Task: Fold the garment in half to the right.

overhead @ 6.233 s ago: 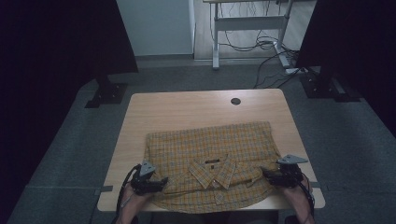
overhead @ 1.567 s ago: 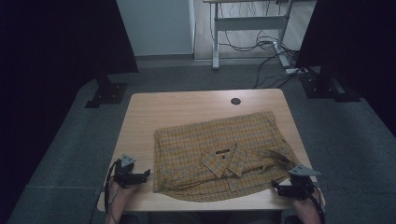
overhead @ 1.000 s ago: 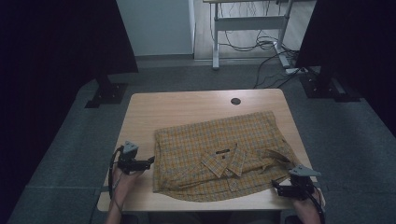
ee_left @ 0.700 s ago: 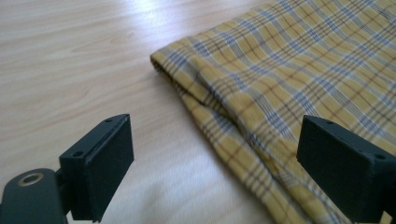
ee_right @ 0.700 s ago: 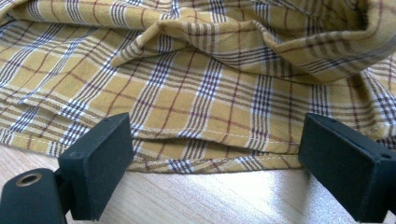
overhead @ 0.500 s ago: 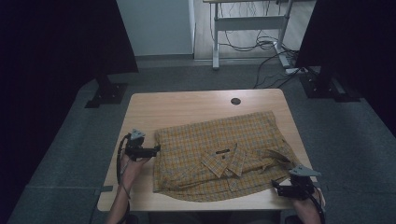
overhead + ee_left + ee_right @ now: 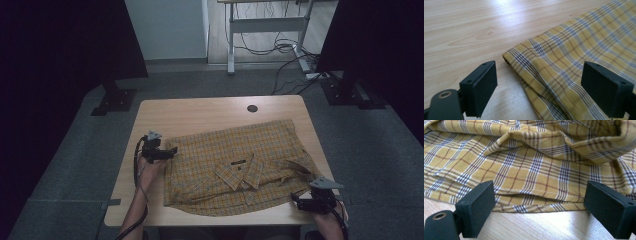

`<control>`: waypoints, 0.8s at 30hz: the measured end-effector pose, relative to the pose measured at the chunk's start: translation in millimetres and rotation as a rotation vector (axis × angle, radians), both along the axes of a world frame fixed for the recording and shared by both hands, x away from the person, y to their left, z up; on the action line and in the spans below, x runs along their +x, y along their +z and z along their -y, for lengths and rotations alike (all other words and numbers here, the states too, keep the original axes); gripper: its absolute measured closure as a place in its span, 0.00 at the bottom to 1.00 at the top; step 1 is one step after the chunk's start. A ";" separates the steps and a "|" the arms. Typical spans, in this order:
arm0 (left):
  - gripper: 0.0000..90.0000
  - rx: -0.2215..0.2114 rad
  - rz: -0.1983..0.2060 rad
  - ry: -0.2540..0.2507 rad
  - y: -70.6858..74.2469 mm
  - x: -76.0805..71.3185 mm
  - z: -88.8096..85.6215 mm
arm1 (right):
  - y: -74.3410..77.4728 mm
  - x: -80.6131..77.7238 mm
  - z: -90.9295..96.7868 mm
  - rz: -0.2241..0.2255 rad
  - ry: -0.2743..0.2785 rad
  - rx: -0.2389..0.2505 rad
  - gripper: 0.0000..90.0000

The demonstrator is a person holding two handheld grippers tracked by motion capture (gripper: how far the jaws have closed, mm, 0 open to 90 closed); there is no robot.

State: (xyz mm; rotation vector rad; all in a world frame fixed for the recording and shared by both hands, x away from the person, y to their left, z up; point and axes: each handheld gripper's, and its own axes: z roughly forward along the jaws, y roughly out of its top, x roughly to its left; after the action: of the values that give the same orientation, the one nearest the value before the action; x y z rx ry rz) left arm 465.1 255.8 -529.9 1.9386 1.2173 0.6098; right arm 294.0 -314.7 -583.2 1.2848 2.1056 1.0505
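A yellow plaid shirt [image 7: 240, 167] lies spread on the wooden table [image 7: 200, 112], collar up, rotated a little. My left gripper [image 7: 171, 152] is at the shirt's left edge, open, its jaws straddling a folded corner of the cloth [image 7: 524, 60] without touching it. The left gripper [image 7: 539, 90] has bare wood under its left jaw. My right gripper [image 7: 295, 200] rests near the table's front right corner, open, facing the shirt's hem [image 7: 536, 206]. The right gripper [image 7: 539, 212] holds nothing between its wide-apart jaws.
A round cable hole [image 7: 252, 108] sits at the table's far side. Dark curtains flank the scene, and a desk frame with loose cables [image 7: 280, 47] stands behind. Bare wood stretches along the far and left parts of the table.
My left gripper has travelled forward along the table's left side and in to the shirt's left edge. The right gripper has stayed near the front right corner. The shirt has not shifted in the last second.
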 end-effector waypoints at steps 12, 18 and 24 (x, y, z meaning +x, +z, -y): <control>0.15 0.054 -0.039 0.103 -21.9 28.2 5.9 | 0.1 0.0 0.1 -0.001 0.000 0.001 0.11; 0.15 0.054 -0.039 0.115 -22.1 24.5 2.7 | 3.4 2.3 -0.3 -0.025 0.013 -0.013 0.12; 0.15 0.052 -0.038 0.128 -22.4 15.5 -4.2 | 15.9 0.6 -3.1 -0.023 0.012 0.029 0.11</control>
State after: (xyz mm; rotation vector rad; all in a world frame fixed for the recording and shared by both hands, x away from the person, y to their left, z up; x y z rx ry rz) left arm 480.6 260.0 -552.3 1.9336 1.3696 0.6784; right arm 294.6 -311.6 -567.3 1.3054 2.1253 1.0797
